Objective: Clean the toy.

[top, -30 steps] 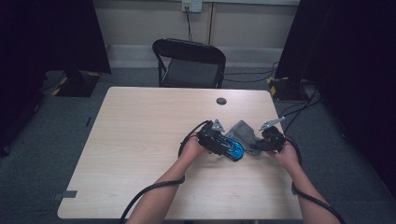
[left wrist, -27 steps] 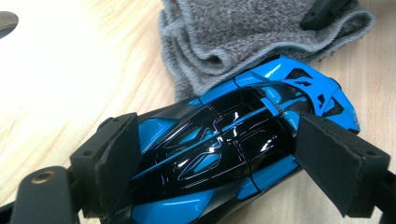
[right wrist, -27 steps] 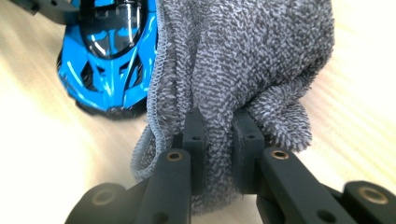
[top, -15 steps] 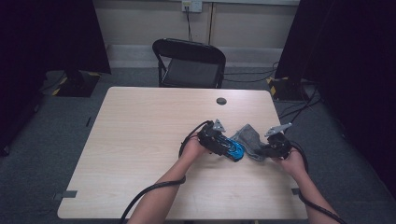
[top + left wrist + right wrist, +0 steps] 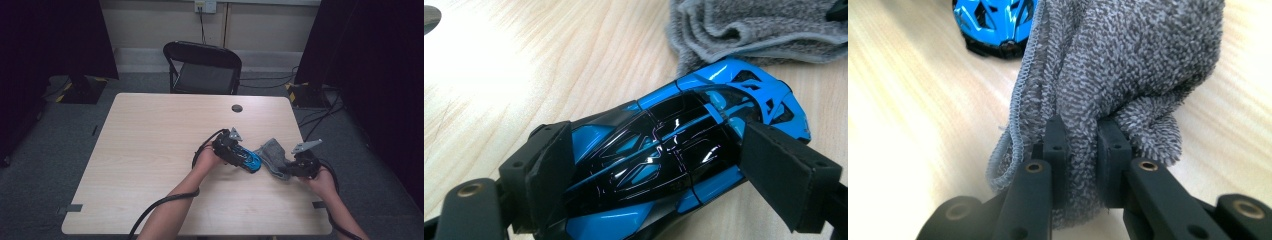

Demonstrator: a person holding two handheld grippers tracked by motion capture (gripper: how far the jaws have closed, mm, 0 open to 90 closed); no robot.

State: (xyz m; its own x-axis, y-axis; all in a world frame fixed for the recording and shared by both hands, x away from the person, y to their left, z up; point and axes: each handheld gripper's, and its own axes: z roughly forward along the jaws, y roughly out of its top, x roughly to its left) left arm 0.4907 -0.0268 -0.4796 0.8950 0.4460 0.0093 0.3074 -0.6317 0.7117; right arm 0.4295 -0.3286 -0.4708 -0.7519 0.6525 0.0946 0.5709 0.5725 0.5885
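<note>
Risk of the grey towel (image 5: 1128,65) slipping from its thin pinch, or dragging the blue toy car (image 5: 674,150) askew if pulled across it, being just ahead of the jaws. Left gripper (image 5: 684,170) jaws wide, clamped across the car's flanks on the bench (image 5: 150,150). Right gripper (image 5: 1082,145) jaws nearly closed, pinching a towel fold bunched between them.

we find no readable text, label, brand, number or sign anywhere, neither on the toy car (image 5: 684,145) nor on the grey cloth (image 5: 1128,65) nor on the table (image 5: 150,150).
</note>
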